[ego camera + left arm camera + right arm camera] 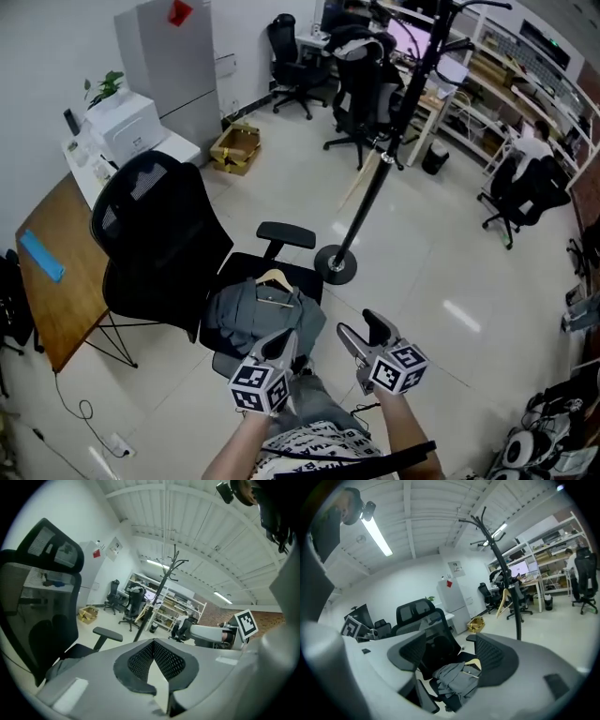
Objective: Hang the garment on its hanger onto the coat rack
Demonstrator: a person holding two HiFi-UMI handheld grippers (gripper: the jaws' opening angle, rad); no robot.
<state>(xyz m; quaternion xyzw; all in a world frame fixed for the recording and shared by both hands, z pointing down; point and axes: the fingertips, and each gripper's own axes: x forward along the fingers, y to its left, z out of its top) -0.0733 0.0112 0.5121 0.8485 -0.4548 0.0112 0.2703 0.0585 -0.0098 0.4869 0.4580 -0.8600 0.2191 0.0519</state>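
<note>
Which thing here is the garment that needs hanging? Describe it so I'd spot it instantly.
Find the big black mesh-backed office chair beside the wooden desk. On its seat lies a crumpled grey garment. The pale wooden hanger poking from its top sets it apart.

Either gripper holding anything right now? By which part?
Nothing held. Right gripper jaws stand apart, empty; left gripper is shut on nothing. The garment lies with its hanger on the chair, in neither grip.
</note>
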